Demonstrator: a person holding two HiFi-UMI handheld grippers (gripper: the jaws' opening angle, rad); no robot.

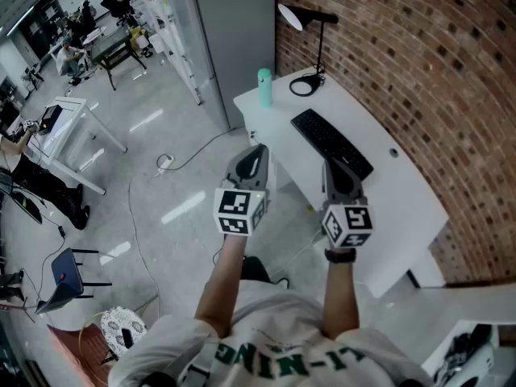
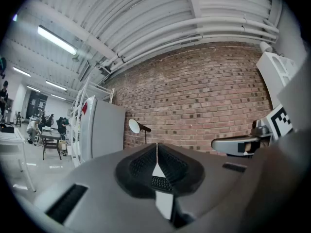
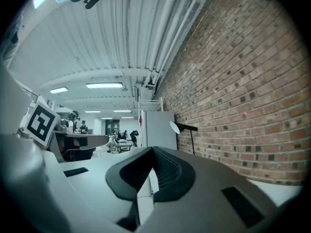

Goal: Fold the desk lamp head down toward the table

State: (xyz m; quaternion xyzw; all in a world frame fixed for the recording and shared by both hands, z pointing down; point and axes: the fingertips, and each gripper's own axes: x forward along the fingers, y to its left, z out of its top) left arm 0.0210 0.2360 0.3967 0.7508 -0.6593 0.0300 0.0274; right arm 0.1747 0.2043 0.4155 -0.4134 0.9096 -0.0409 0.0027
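A long brick wall (image 1: pixel 419 71) runs along the right side, and a white desk (image 1: pixel 403 192) stands against it. A tall grey cabinet (image 1: pixel 234 31) stands just beyond the far end of the desk. A black keyboard (image 1: pixel 331 143) lies on the desk.

The only container we see is a blue-green bottle (image 1: pixel 264 87). It stands upright at the far corner of the desk, and we cannot tell what is in it.

We hold the left tongs (image 1: pixel 256 153) and the right tongs (image 1: pixel 329 166) level and side by side in front of us. In the head view the left ones show over the floor beside the desk, and the right ones over its near edge. In the left gripper view the left tongs (image 2: pixel 156 152) are closed, the two pads meeting in a thin line, and they are empty. In the right gripper view the right tongs (image 3: pixel 152 152) also come together at the tips and hold nothing.

The lamp (image 1: pixel 320 43) stands at the far end of the desk, close to the wall, behind the keyboard and near the bottle, well apart from both tongs. Its thin black post rises straight from a round black base (image 1: pixel 305 85). A short black arm at the top carries the lamp head (image 1: pixel 290 16), which is raised and turned sideways, showing its white inside.
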